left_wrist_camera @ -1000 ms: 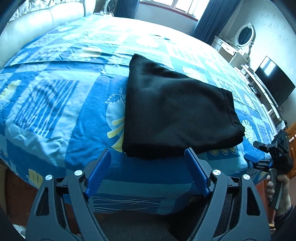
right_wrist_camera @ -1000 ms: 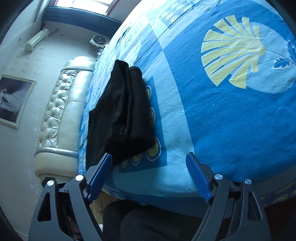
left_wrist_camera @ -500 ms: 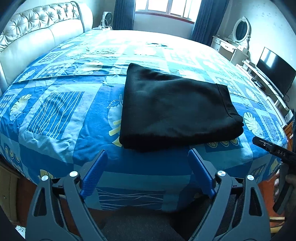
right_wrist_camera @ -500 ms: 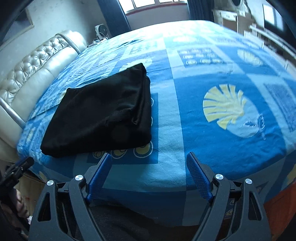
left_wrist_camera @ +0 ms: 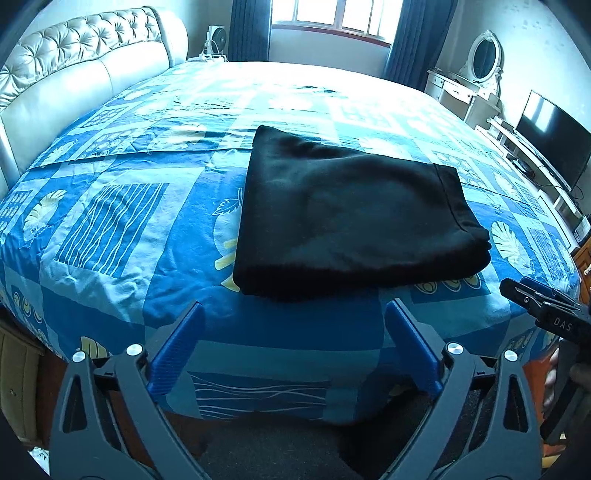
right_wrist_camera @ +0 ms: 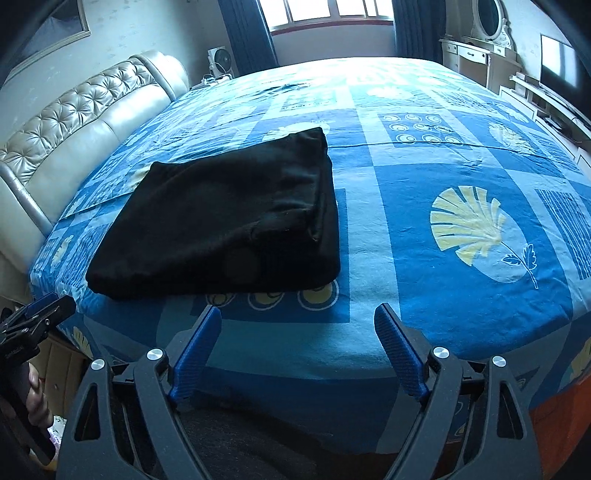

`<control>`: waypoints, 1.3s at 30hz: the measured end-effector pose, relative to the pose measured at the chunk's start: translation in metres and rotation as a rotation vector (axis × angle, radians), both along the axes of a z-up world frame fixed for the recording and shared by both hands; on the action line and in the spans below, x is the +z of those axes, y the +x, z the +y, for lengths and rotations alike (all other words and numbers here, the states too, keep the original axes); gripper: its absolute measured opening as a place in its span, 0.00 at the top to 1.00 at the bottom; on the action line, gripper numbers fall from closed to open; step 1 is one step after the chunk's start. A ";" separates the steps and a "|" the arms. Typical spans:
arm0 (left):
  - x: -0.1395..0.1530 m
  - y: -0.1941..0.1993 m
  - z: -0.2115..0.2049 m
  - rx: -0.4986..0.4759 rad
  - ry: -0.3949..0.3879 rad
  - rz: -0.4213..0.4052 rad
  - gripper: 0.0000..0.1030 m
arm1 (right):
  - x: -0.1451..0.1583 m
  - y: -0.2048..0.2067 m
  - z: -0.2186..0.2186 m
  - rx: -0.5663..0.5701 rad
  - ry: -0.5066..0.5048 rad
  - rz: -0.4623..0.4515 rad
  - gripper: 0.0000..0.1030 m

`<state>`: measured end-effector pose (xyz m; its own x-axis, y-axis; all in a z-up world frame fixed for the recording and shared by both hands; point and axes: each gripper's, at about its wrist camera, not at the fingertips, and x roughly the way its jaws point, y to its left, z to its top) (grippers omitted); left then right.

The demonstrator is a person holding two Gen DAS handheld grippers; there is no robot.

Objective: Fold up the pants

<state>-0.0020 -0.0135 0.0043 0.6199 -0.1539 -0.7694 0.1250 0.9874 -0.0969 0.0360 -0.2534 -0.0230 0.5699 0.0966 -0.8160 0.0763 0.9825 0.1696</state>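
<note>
The black pants [left_wrist_camera: 351, 214] lie folded into a flat rectangle on the blue patterned bedspread [left_wrist_camera: 122, 206], near the bed's front edge. They also show in the right wrist view [right_wrist_camera: 229, 218], left of centre. My left gripper [left_wrist_camera: 295, 314] is open and empty, held off the bed's front edge just short of the pants. My right gripper [right_wrist_camera: 297, 317] is open and empty, also off the front edge, to the right of the pants. Each gripper appears at the edge of the other's view, the right one [left_wrist_camera: 546, 306] and the left one [right_wrist_camera: 33, 317].
A cream tufted headboard [left_wrist_camera: 74, 70] runs along the left. A window with dark curtains [left_wrist_camera: 328, 18] is at the back. A dressing table with oval mirror [left_wrist_camera: 476, 74] and a TV [left_wrist_camera: 554, 144] stand on the right. A small fan [right_wrist_camera: 218, 61] sits beside the headboard.
Both grippers have pulled back and levelled out; the right view swung from a tilted look to an upright one. The pants have not moved. Both grippers stayed open.
</note>
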 end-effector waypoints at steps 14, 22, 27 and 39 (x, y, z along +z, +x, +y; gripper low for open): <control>-0.001 0.000 0.000 0.025 0.039 0.001 0.05 | -0.002 -0.001 0.002 -0.006 -0.011 0.014 0.18; 0.000 0.002 0.004 0.047 0.041 -0.001 0.05 | -0.005 -0.002 0.005 -0.004 -0.007 0.025 0.18; 0.001 0.002 0.002 0.048 0.056 -0.005 0.05 | -0.007 -0.002 0.006 0.000 0.001 0.033 0.18; 0.001 -0.001 -0.001 0.035 0.056 -0.006 0.05 | -0.008 -0.003 0.009 0.010 0.005 0.039 0.18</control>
